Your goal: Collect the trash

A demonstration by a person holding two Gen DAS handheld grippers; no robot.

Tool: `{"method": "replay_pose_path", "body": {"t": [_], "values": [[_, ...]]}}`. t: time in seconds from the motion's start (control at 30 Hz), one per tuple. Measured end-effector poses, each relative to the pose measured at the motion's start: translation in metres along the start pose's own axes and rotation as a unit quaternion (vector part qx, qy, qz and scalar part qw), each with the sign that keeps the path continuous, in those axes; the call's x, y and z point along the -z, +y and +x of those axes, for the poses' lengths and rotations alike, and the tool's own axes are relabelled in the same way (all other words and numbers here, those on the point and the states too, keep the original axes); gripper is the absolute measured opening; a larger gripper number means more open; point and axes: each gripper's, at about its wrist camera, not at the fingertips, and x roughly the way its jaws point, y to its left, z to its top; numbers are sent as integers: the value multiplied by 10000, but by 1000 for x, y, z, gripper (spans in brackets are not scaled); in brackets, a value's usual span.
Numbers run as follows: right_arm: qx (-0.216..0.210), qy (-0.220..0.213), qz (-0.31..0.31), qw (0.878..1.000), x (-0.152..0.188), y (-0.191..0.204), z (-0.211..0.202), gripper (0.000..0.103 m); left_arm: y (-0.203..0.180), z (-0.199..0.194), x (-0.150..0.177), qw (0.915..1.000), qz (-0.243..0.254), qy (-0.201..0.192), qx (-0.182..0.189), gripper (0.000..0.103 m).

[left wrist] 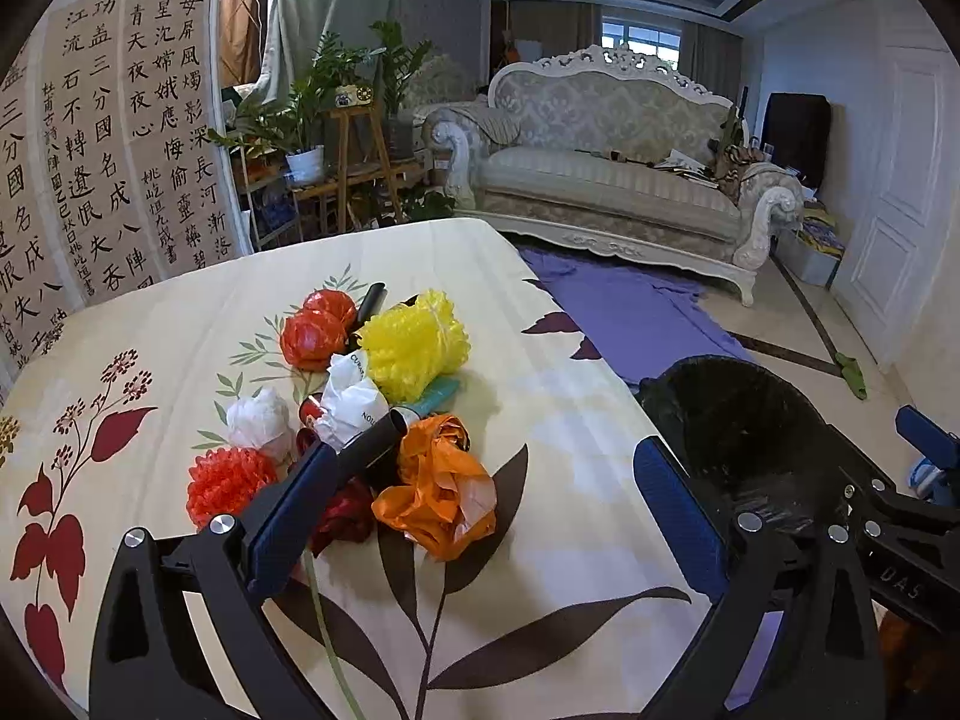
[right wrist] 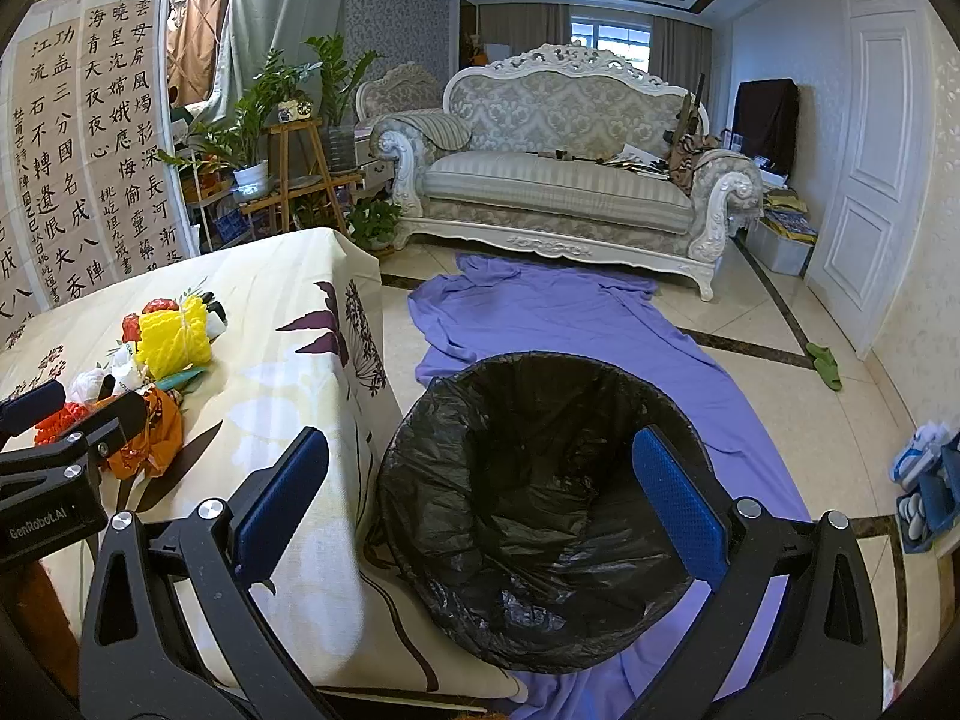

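Note:
A heap of crumpled trash lies on the floral tablecloth [left wrist: 540, 408]: an orange plastic bag [left wrist: 441, 483], a yellow foam net [left wrist: 414, 342], red bags [left wrist: 315, 330], a red net [left wrist: 225, 480], white wrappers [left wrist: 351, 399] and a black tube [left wrist: 375, 441]. My left gripper [left wrist: 486, 504] is open, its left finger beside the black tube and orange bag. A bin lined with a black bag [right wrist: 540, 504] stands on the floor right of the table. My right gripper [right wrist: 480, 492] is open and empty above the bin. The heap [right wrist: 162, 354] also shows in the right wrist view.
A purple sheet [right wrist: 570, 324] covers the floor under the bin. A white sofa [right wrist: 564, 180] stands at the back, plants on a wooden stand [right wrist: 288, 138] at back left, a calligraphy screen [left wrist: 90, 150] on the left, a white door [right wrist: 870, 180] on the right.

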Motion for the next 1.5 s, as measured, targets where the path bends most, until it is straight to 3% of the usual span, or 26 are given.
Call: {"method": "replay_pose_path", "body": {"t": [1.5], "values": [[-3,2,-6,10000,1,2,0,99,5,-8,0,9999,14,-104,-72,96]]}}
